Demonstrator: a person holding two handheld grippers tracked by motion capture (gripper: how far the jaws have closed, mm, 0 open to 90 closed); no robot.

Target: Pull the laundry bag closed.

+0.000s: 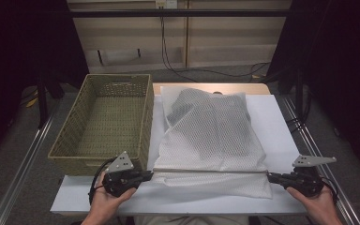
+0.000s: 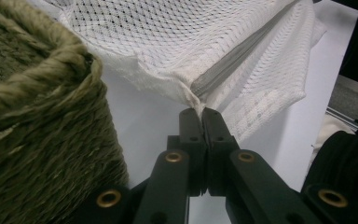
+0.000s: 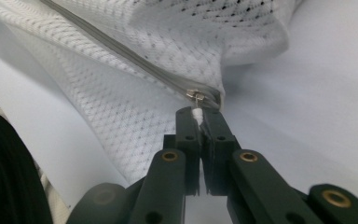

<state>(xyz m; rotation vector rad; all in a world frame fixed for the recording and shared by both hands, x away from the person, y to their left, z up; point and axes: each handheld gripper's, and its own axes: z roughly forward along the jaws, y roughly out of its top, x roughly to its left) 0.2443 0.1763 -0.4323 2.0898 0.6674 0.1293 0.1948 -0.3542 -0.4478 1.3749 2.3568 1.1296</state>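
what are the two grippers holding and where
Left gripper pinches the mesh bag at its zipper-end corner; right gripper pinches the zipper pull.

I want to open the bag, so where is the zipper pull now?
The zipper pull is at the right end of the mesh laundry bag's zipper, near the table's front edge, pinched by the right tool.

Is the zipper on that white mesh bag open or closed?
Closed: the zipper runs as one unbroken line, its slider sitting at the end by the right claw.
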